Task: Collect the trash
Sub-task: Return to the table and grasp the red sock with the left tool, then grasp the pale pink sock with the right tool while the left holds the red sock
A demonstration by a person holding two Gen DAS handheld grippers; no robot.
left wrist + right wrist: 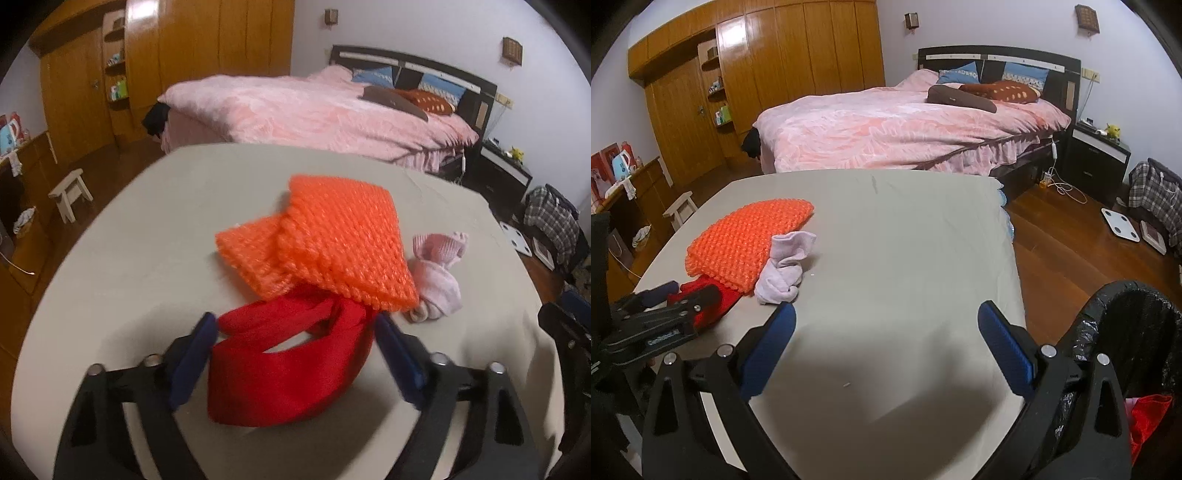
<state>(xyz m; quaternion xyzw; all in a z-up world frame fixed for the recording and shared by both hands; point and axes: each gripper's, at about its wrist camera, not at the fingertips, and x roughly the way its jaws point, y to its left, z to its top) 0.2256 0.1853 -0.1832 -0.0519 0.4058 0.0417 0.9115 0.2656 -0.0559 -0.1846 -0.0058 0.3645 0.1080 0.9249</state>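
Tilted downward, left gripper [295, 328] jaws straddle red cloth [288, 373] on table [110, 258].

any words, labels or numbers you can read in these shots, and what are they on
None can be read.
The left gripper carries a white label on its black body, too blurred to read.
The brown cushion on the bed has a small mark, too small to read.

Red cloth [291, 373], orange knit mesh [332, 251]
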